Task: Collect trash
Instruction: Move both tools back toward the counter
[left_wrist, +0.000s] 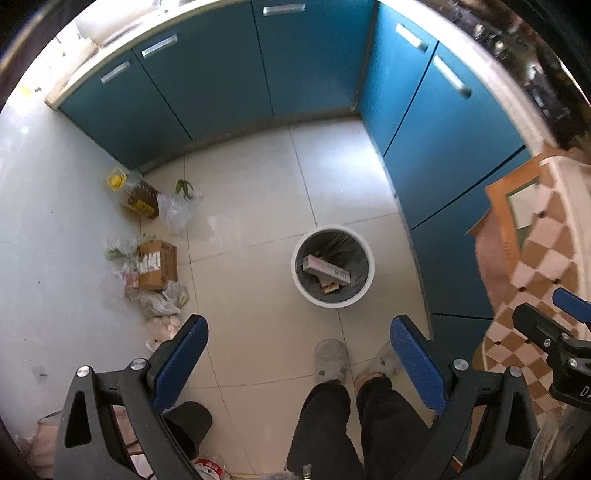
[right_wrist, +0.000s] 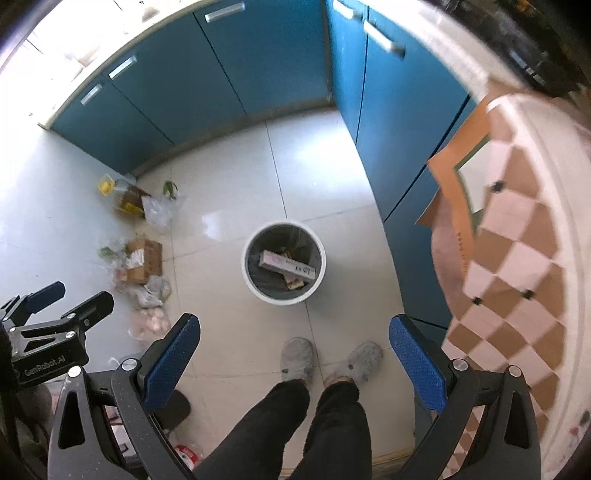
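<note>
With both our left gripper (left_wrist: 299, 365) and right gripper (right_wrist: 293, 363) spread wide and empty, we risk tearing the thin bags (left_wrist: 162, 295) heaped along the floor's left edge, well apart from the bin (left_wrist: 333, 267).

Glossy floor tiles (left_wrist: 251, 206), smooth white plastic bin (left_wrist: 364, 291), brown cardboard box (left_wrist: 162, 266), fuzzy cloth slippers (right_wrist: 297, 358).

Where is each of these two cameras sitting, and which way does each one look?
Left wrist: on the left gripper, aimed down at the floor; its open blue fingers, the person's legs and slippers show, right gripper at the edge.
Right wrist: on the right gripper, aimed down too; open fingers, legs, left gripper at the edge.
Both share the trash bin, blue cabinets and floor litter.
</note>
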